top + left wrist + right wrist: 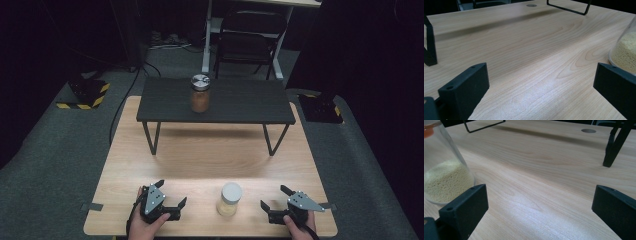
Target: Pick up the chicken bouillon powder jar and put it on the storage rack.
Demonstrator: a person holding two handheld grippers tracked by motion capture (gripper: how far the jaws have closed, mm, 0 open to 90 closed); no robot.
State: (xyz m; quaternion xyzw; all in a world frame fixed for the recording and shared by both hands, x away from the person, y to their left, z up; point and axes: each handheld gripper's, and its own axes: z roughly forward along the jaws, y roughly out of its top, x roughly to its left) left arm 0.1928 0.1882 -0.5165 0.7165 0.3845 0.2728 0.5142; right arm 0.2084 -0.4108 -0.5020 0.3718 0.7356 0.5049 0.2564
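Light wooden tabletop (200, 165) lower centre holds the white-lidded glass jar of yellow grains (229, 199) between the left tool (172, 196) and right tool (272, 197), both spread and empty; an off-centre grab could tip it.

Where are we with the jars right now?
One jar of brown contents already stands on the black shelf. Nothing is in hand: the left gripper and right gripper rest open on the table, flanking the jar of yellow grains. Gripping that jar is probably left.
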